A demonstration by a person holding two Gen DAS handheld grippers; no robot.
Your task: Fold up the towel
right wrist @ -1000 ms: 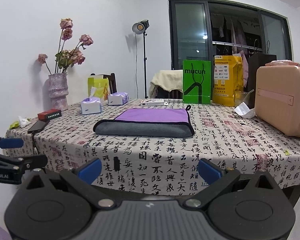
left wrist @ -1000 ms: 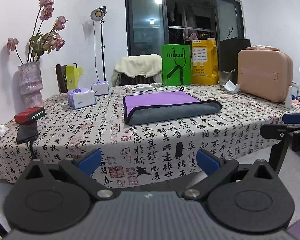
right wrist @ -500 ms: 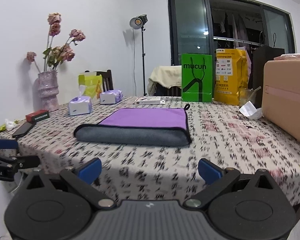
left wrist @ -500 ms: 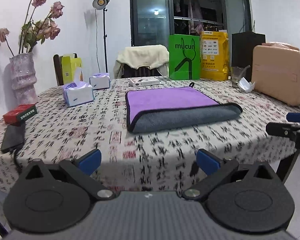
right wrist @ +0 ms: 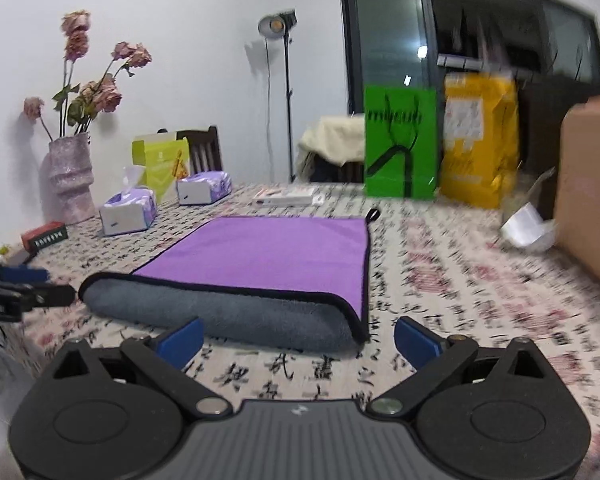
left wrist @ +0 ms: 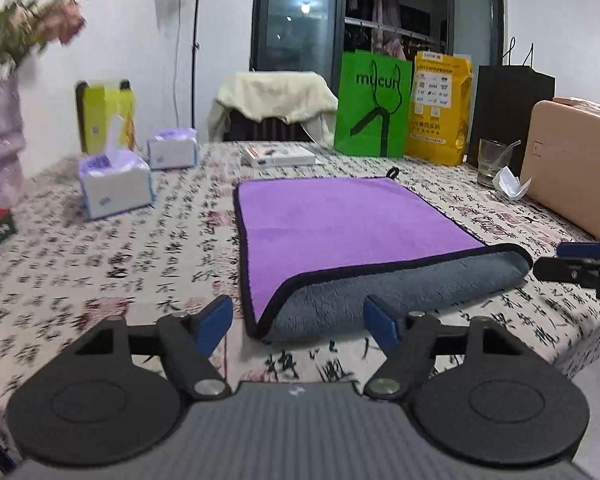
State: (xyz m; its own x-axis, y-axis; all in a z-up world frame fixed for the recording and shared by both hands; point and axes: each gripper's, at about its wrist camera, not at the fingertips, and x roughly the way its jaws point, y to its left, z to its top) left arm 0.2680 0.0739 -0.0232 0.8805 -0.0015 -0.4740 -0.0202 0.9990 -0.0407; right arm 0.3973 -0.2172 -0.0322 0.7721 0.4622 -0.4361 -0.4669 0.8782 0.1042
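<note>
The towel [left wrist: 352,236] lies folded near the desk's [left wrist: 100,264] front edge, purple side up, with its grey fold toward that edge. The left gripper [left wrist: 296,320] and the right gripper [right wrist: 298,338] hover wide apart just before the fold, holding nothing.

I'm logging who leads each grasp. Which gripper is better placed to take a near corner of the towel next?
Roughly even, slight edge left. The left gripper is open, the towel's near-left corner lying just ahead between its fingers. The right gripper, also open, faces the towel's near edge, with the near-right corner toward its right finger.
</note>
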